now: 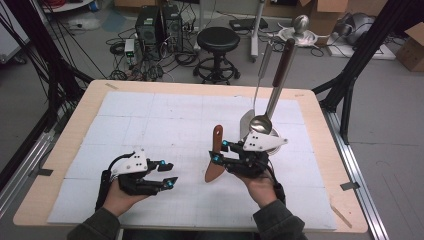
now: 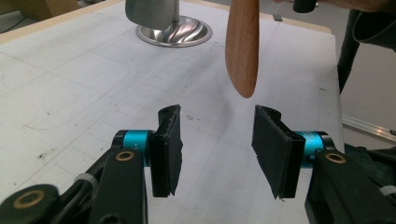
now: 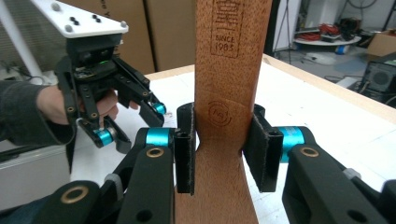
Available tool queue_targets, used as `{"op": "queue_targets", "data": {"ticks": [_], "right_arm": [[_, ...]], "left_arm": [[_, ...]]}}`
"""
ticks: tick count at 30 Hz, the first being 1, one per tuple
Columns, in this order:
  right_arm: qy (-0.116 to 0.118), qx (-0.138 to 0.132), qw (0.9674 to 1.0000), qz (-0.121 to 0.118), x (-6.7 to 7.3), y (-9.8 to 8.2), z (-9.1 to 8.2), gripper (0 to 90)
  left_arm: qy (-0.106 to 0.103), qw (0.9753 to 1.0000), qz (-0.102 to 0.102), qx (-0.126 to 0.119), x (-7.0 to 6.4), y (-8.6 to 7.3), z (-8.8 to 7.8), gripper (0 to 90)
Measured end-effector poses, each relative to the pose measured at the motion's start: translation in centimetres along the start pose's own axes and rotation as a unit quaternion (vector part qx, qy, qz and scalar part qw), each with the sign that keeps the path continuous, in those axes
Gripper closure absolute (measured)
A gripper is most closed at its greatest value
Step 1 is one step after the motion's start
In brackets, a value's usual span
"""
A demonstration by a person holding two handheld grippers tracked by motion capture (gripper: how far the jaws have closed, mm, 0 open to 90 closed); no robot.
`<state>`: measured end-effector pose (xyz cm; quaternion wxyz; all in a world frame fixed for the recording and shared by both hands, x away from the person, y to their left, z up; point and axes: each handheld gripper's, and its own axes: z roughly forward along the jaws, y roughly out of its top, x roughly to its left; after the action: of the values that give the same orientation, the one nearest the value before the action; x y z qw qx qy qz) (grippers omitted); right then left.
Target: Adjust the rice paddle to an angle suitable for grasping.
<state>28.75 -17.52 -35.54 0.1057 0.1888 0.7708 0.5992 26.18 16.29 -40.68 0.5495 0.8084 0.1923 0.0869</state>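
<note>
A wooden spatula (image 1: 215, 172) hangs blade down over the white mat, a little right of the middle. My right gripper (image 1: 219, 152) is shut on its neck. In the right gripper view the pads press both sides of the stamped wood (image 3: 226, 70), with the right gripper (image 3: 218, 149) seen from behind. My left gripper (image 1: 171, 173) sits low at the front left, open and empty. The left gripper view has its jaws (image 2: 217, 144) well apart over bare mat, the spatula's rounded blade (image 2: 242, 51) hanging ahead of them. The left gripper (image 3: 132, 122) also appears beyond the spatula.
A steel utensil stand (image 2: 173, 33) rests on the mat behind my right hand, holding a ladle (image 1: 260, 124) with a brown handle and a metal turner (image 1: 247, 124). The white mat (image 1: 150, 120) covers the wooden table. A black stool (image 1: 218, 40) and computer towers (image 1: 159, 25) stand beyond the far edge.
</note>
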Motion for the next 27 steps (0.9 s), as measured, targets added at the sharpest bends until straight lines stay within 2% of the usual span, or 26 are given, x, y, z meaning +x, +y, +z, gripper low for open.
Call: {"op": "queue_targets", "data": {"ticks": [7,17,27], "right_arm": [[0.019,-0.002,0.9998,0.005,-0.8,0.0,-1.4,66.8],[0.023,-0.004,0.9997,0.009,-1.4,0.1,-2.7,66.9],[0.019,-0.004,0.9998,0.009,-2.1,0.6,-4.2,66.9]], "left_arm": [[-0.008,1.0000,-0.001,-0.001,0.2,0.0,-0.3,48.0],[-0.008,1.0000,-0.002,0.000,0.6,-0.1,-0.9,43.3],[0.002,1.0000,-0.005,-0.003,1.3,-0.3,-1.6,40.1]]}}
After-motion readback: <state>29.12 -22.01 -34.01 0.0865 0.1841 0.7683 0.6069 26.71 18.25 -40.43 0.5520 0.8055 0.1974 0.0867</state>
